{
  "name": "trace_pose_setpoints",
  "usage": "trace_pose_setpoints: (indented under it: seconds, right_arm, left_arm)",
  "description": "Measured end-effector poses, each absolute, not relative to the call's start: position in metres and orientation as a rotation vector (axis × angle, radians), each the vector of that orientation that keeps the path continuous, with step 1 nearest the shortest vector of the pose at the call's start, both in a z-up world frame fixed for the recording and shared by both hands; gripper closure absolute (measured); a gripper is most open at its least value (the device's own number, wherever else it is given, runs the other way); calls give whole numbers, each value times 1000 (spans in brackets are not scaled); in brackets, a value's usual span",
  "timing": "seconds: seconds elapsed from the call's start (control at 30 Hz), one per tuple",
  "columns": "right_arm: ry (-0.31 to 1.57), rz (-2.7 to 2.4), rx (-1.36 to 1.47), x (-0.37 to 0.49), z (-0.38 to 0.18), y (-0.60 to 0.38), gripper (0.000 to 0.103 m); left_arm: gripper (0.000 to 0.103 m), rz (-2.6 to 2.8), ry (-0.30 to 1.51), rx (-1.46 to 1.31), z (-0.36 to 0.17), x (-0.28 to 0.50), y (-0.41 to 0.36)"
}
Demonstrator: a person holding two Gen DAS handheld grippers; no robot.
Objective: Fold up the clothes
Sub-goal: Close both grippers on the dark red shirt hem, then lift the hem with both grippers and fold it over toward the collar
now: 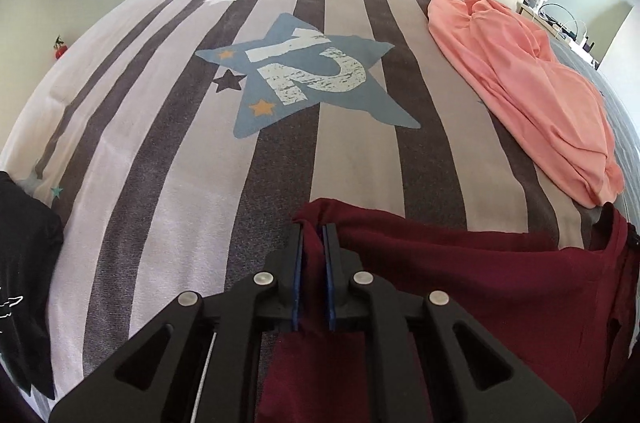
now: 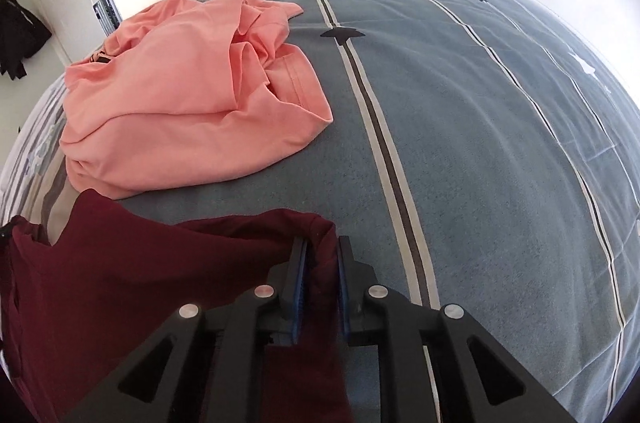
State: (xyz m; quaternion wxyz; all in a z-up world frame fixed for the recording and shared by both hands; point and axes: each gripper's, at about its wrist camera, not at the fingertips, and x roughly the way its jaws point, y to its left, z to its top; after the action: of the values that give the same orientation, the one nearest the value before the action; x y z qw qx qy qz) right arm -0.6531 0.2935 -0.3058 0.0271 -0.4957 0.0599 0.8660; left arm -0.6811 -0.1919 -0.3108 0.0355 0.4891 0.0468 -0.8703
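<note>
A: What does the left camera catch that the right one misses?
B: A black garment at the bed's left edge and a blue star printed on the striped bedcover. The left gripper pinches a bunched corner of the dark red shirt.
A: And the right camera?
B: Plain blue-grey cover with thin stripes. The right gripper pinches the shirt's other corner.
A: Which way does the shirt run?
B: Its held edge stretches sideways between the grippers, at the bed's near side. The pink garment lies crumpled beyond it.
</note>
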Motion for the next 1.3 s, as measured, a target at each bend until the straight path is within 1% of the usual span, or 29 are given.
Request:
trace_pose_setpoints:
  seconds: [0.07, 0.17, 0.2, 0.27, 0.33, 0.4, 0.53, 0.77, 0.9, 1.1, 1.3]
  right_arm:
    - [169, 2675, -1548, -657, -307, 292, 89]
    - [173, 2674, -1561, -660, -310, 290, 88]
    - [162, 2671, -1566, -661, -311, 289, 88]
    - [129, 2668, -1571, -663, -312, 287, 94]
    - [126, 2678, -1540, -659, -307, 288, 96]
    - [125, 2688, -1509, -655, -302, 289, 97]
    - [188, 2731, -1407, -639, -276, 289, 97]
    - [253, 2808, -1287, -604, -227, 294, 97]
    - [280, 2841, -1211, -574, -200, 294, 97]
    - [296, 2912, -1084, -511, -174, 294, 97]
    - [275, 3032, -903, -418, -161, 288, 97]
  left_arm:
    - [95, -2666, 163, 1521, -313, -684, -192]
    - [95, -2659, 118, 1532, -314, -685, -187]
    - [96, -2657, 102, 1535, -315, -685, -185]
    - [98, -2672, 58, 1525, -312, -683, -182]
    - [99, -2694, 39, 1486, -305, -678, -181]
    - [99, -2732, 28, 1429, -291, -670, -181]
    - [99, -2804, 41, 1338, -257, -651, -185]
    - [99, -2887, 116, 1210, -201, -613, -196]
    - [99, -2918, 101, 1146, -179, -572, -198]
    - [99, -2957, 115, 1003, -158, -495, -204]
    - [99, -3006, 109, 829, -163, -393, -214]
